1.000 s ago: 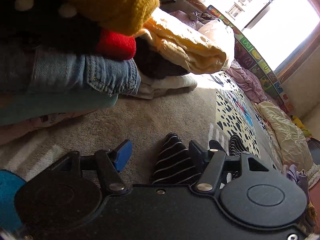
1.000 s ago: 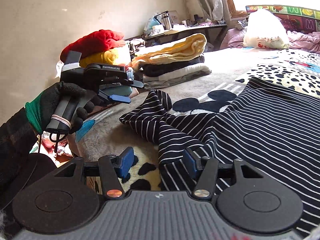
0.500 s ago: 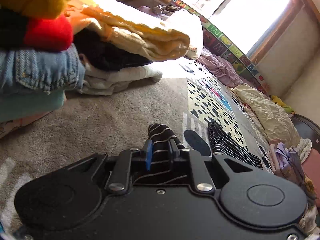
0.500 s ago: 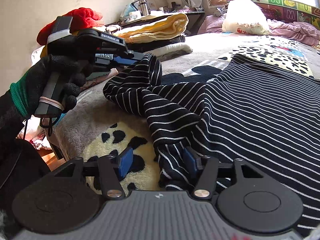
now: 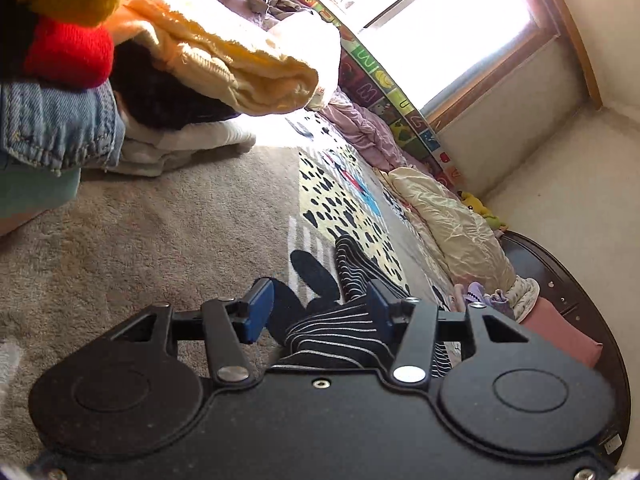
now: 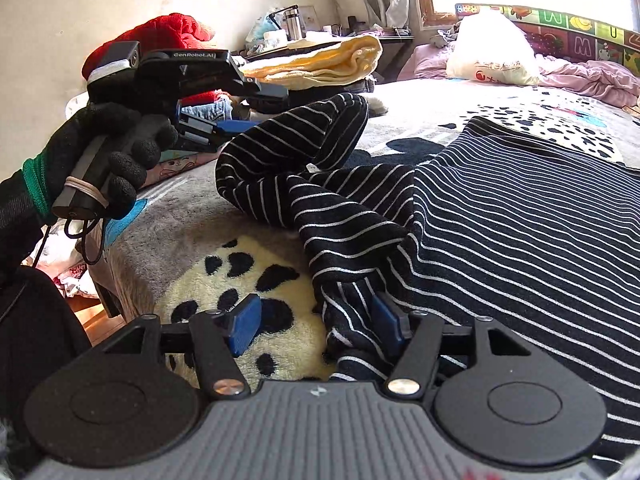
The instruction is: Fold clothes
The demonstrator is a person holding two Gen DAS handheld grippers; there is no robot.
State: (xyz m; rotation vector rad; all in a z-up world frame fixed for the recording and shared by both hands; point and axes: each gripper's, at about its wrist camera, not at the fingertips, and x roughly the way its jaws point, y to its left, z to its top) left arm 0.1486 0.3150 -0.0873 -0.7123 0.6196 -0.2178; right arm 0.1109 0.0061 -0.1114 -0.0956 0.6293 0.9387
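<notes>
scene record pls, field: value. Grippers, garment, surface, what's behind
left gripper: open, striped fabric between its fingers
right gripper: open, garment edge against one finger
striped top: black with white stripes, body spread flat
sleeve: bunched, arching up near left gripper
surface: spotted blanket
behind: folded clothes in stacks

a bed (image 6: 224, 280) with a spotted blanket carries a striped garment (image 6: 520, 216) and folded clothes (image 5: 208, 60).
</notes>
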